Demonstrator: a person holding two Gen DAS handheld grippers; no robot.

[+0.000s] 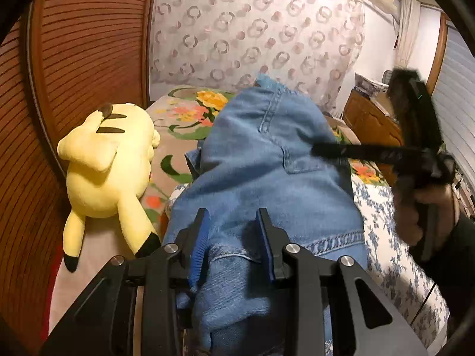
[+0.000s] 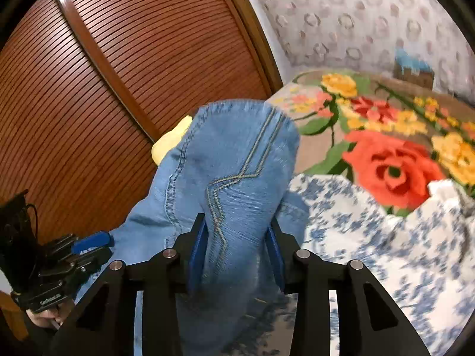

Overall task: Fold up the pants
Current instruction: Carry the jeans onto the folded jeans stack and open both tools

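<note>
Light blue jeans (image 1: 267,154) lie bunched on the bed, seams and a hem showing. My left gripper (image 1: 233,228) is shut on a thick fold of denim at the near end, with cloth pinched between its blue pads. In the right wrist view the jeans (image 2: 237,154) fill the gap of my right gripper (image 2: 236,234). Its jaws stand apart around the cloth without squeezing it. From the left wrist view the right gripper (image 1: 319,149) is a blurred dark bar over the denim's right side, held by a hand (image 1: 421,207). The left gripper (image 2: 98,247) shows at lower left.
A yellow plush toy (image 1: 109,160) lies on the bed left of the jeans, against a slatted wooden wardrobe door (image 1: 74,59). A flowered blanket (image 2: 392,163) covers the far bed, and a white sheet with blue flowers (image 2: 371,252) covers the near right. A patterned curtain (image 1: 252,29) hangs behind.
</note>
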